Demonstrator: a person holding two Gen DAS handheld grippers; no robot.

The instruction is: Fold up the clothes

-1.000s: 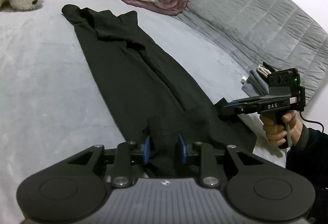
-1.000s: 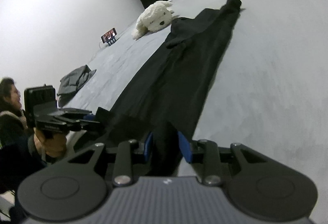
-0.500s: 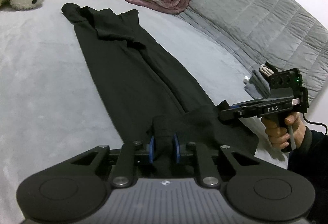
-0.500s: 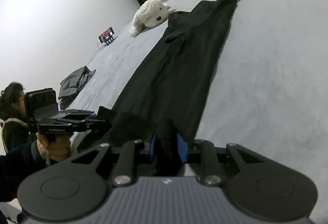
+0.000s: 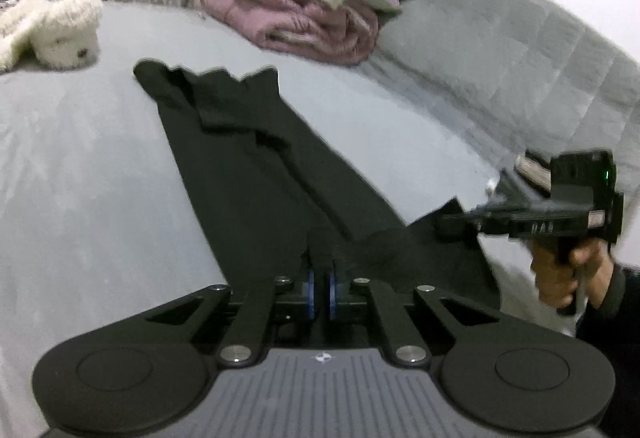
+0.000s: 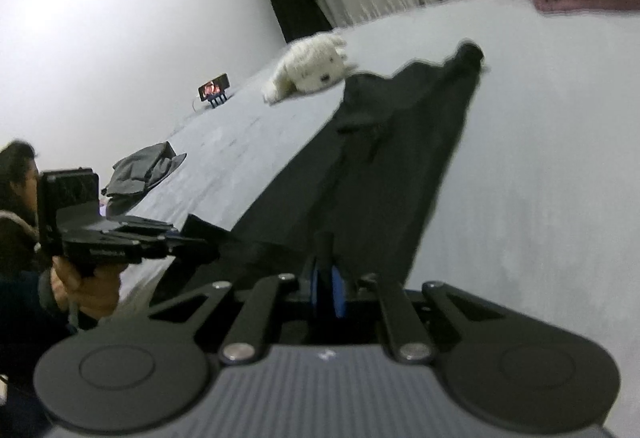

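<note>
Grey bedding [image 5: 80, 173] carries a long black garment [image 5: 248, 173], stretched lengthwise away from both cameras toward a white plush toy [image 5: 56, 29] and a heap of pink and green laundry [image 5: 308, 9]. At its near end the left gripper [image 5: 320, 296] is clenched on a raised fold of the black cloth. Beside it, the right gripper [image 6: 327, 290] pinches the same near edge, its blue pads closed on the fabric.
</note>
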